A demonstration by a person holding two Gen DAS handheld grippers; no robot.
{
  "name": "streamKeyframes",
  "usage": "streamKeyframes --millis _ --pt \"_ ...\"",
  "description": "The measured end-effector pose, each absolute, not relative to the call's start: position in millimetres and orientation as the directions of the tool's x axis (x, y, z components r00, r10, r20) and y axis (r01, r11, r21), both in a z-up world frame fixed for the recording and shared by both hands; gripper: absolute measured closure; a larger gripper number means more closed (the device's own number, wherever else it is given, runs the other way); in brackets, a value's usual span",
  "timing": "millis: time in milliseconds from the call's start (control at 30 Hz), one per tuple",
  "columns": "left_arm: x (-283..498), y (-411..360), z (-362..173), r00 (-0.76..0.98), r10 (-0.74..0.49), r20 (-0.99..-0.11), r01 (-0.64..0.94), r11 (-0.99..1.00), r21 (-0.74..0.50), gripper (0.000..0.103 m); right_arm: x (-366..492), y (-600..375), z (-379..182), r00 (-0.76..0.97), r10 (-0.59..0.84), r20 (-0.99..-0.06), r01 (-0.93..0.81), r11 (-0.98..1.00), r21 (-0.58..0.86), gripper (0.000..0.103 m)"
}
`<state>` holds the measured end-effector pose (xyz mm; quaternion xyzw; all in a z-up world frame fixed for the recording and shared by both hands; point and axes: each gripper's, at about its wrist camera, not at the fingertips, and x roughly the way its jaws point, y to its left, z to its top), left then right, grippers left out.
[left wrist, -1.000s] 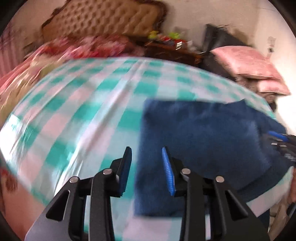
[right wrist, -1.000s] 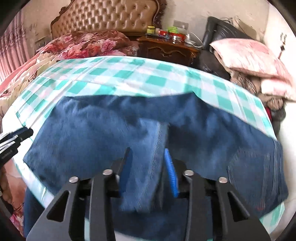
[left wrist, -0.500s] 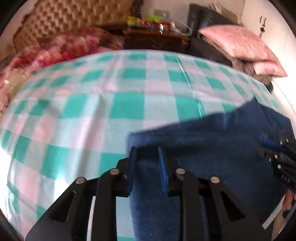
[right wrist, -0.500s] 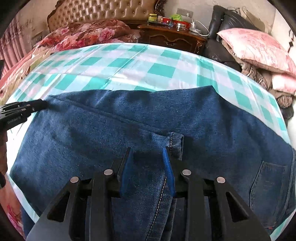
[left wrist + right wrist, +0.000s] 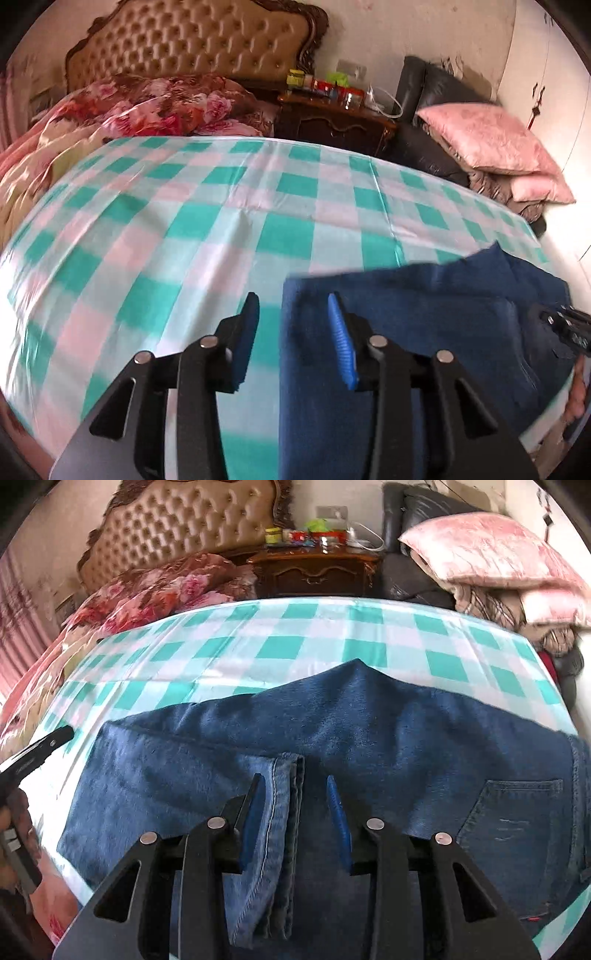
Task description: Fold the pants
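Bed [image 5: 295,642] under teal-white checked sheet; folded blue jeans [image 5: 369,731] flat on near part; floral quilt [image 5: 155,587] by headboard.

Background items on and around the bed

A green-and-white checked sheet [image 5: 229,221] covers the mattress; a floral quilt [image 5: 166,107] lies before the tufted headboard [image 5: 192,40]. A dark nightstand [image 5: 314,572] carries small containers, beside pink pillows [image 5: 491,550].

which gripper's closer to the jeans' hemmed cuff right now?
Right. The right gripper is over the hemmed cuff, cuff between its opening jaws. The left gripper is at the jeans' far folded edge, jaws opening, nothing gripped.
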<state>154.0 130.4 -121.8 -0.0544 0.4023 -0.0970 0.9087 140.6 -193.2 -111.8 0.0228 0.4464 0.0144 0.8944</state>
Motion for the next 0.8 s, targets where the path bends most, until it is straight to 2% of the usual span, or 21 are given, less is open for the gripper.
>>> streamKeyframes --millis 167,300,367,433,467,600,733,800 --pt "95.7 138.3 -138.1 0.622 -0.253 -0.741 0.126 0.966 -0.225 0.064 119.7 -174.5 -129.4 0.562 0.054 -0.825 -0.071 0.997 0.017 0.069" --pt "64.4 133.5 -164.2 0.581 -0.201 -0.789 0.108 0.979 -0.171 0.062 106.7 -174.0 -154.0 0.515 0.023 -0.857 -0.058 0.998 -0.008 0.07" --pt "54.7 134.1 -167.8 0.603 -0.183 -0.777 0.105 0.983 -0.151 0.06 102.2 -177.1 -156.3 0.54 0.037 -0.841 -0.061 0.998 0.005 0.069" --pt "50.6 135.1 -166.0 0.609 -0.157 -0.777 0.082 0.987 -0.135 0.058 101.5 -177.1 -157.0 0.539 0.034 -0.842 -0.059 0.998 0.003 0.069" --pt "48.9 134.1 -162.7 0.612 -0.151 -0.777 0.072 0.988 -0.135 0.062 100.6 -176.2 -157.6 0.538 0.03 -0.842 -0.058 0.998 -0.002 0.069" --pt "42.7 121.0 -149.0 0.62 -0.22 -0.753 0.138 0.976 -0.171 0.06 100.8 -173.7 -157.8 0.542 0.009 -0.841 -0.053 0.998 -0.023 0.069" --pt "50.1 106.8 -158.5 0.569 -0.156 -0.808 0.143 0.986 -0.089 0.057 98.8 -171.7 -157.3 0.547 -0.012 -0.837 -0.036 0.999 -0.038 0.066" --pt "53.2 107.7 -155.0 0.56 -0.155 -0.814 0.137 0.986 -0.094 0.057 99.1 -172.4 -157.3 0.547 -0.014 -0.837 -0.03 0.999 -0.036 0.065"
